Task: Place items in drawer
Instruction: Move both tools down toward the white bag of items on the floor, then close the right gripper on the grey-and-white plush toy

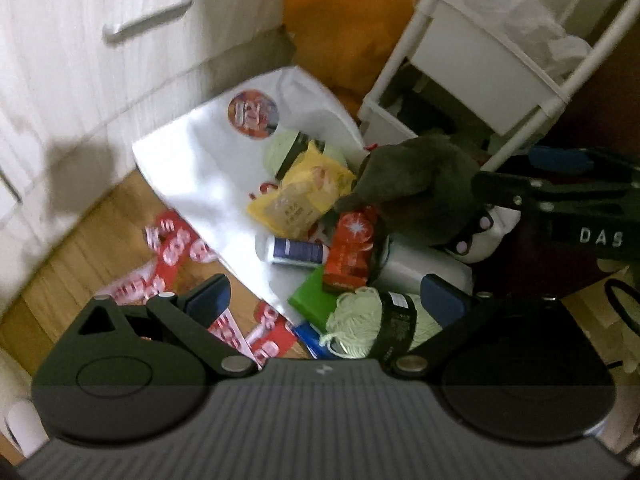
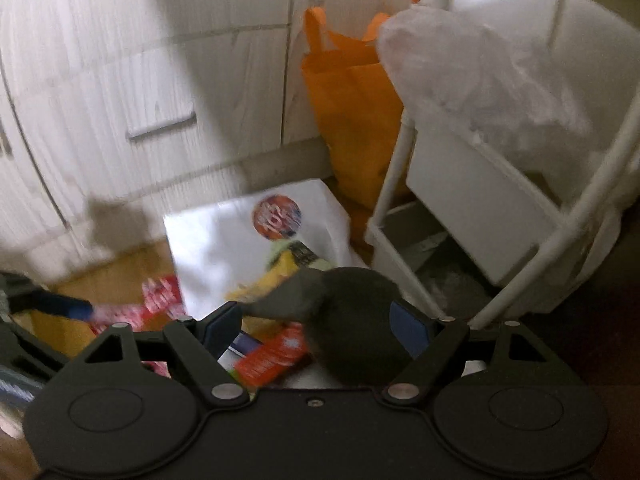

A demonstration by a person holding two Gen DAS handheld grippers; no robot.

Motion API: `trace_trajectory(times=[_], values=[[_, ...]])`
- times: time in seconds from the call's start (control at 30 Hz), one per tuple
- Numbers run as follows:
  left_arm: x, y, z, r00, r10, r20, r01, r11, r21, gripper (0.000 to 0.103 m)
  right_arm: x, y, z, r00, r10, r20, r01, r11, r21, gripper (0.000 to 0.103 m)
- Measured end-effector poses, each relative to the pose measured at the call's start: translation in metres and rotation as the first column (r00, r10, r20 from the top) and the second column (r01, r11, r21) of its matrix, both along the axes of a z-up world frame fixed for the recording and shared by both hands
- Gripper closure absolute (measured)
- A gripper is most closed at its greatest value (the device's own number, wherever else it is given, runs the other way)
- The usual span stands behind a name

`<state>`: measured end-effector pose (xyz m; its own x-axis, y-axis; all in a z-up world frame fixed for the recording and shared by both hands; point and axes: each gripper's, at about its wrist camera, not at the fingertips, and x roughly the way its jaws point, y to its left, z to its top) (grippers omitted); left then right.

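You hold the dark grey plush toy [image 2: 352, 320] between the right gripper [image 2: 320, 328] jaws, just in front of the white drawer rack [image 2: 472, 200], while your left gripper [image 1: 324, 300] hangs spread over the pile, so next bring the toy into a drawer.

White wood-grain cabinets [image 2: 152, 80] meet a wooden floor [image 1: 88, 240].

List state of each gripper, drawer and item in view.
Left gripper, open, grips nothing.
Right gripper, looks shut on the grey plush.
Cabinet drawer, shut.
Orange bag, hanging upright against the cabinet.
Yarn ball, lying loose in the pile.
White bottle, on its side.
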<state>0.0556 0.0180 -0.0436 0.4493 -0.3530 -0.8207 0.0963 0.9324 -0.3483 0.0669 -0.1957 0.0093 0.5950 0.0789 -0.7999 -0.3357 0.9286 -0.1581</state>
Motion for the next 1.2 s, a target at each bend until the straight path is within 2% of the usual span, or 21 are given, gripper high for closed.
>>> trace_trajectory(times=[0.1,0.17,0.3,0.37,0.43,0.47,0.63,0.8,0.9,1.07,1.13,1.2], values=[[0.0,0.007,-0.006,1.0,0.023,-0.017,-0.023,1.0,-0.013,0.0,0.007,0.006,-0.003,0.998,0.044,-0.036,-0.047,0.994,-0.096,0.018],[0.0,0.009,-0.008,1.0,0.026,-0.005,-0.026,1.0,-0.009,0.0,0.016,0.007,-0.011,0.995,0.049,-0.087,-0.059,0.992,-0.114,0.017],[0.004,0.001,-0.014,0.997,0.034,0.062,-0.034,0.999,-0.011,0.0,0.034,0.003,-0.04,0.983,-0.045,-0.177,0.021,0.99,-0.137,0.018],[0.007,-0.006,-0.017,0.993,0.012,0.116,-0.015,1.0,0.022,0.0,0.031,0.008,-0.05,0.986,-0.07,-0.153,0.039,0.98,-0.197,0.018],[0.009,-0.015,-0.023,0.989,-0.027,0.144,0.023,0.999,0.024,0.0,0.027,0.012,-0.057,0.99,-0.083,-0.115,0.056,0.972,-0.227,0.018],[0.011,-0.018,-0.028,0.987,-0.048,0.153,0.046,0.999,0.019,0.0,0.027,0.012,-0.059,0.99,-0.089,-0.106,0.063,0.971,-0.23,0.018],[0.014,-0.034,-0.049,0.981,-0.121,0.152,0.108,0.99,0.093,0.0,0.037,0.008,-0.078,0.987,-0.115,-0.115,0.084,0.966,-0.244,0.018],[0.016,-0.037,-0.059,0.971,-0.17,0.169,0.158,0.984,0.078,0.0,0.047,0.009,-0.092,0.983,-0.14,-0.121,0.106,0.962,-0.253,0.017],[0.016,-0.039,-0.064,0.96,-0.195,0.201,0.18,0.98,0.089,0.0,0.049,0.01,-0.098,0.981,-0.148,-0.124,0.111,0.958,-0.263,0.011],[0.02,-0.039,-0.082,0.957,-0.231,0.172,0.216,0.971,0.103,0.0,0.055,0.006,-0.105,0.975,-0.181,-0.128,0.146,0.958,-0.246,0.005],[0.021,-0.037,-0.087,0.958,-0.236,0.162,0.218,0.969,0.117,0.0,0.06,0.01,-0.113,0.976,-0.181,-0.123,0.14,0.948,-0.287,0.0],[0.021,-0.035,-0.091,0.961,-0.233,0.152,0.215,0.969,0.122,0.0,0.065,0.013,-0.122,0.977,-0.181,-0.114,0.133,0.931,-0.34,0.0]])
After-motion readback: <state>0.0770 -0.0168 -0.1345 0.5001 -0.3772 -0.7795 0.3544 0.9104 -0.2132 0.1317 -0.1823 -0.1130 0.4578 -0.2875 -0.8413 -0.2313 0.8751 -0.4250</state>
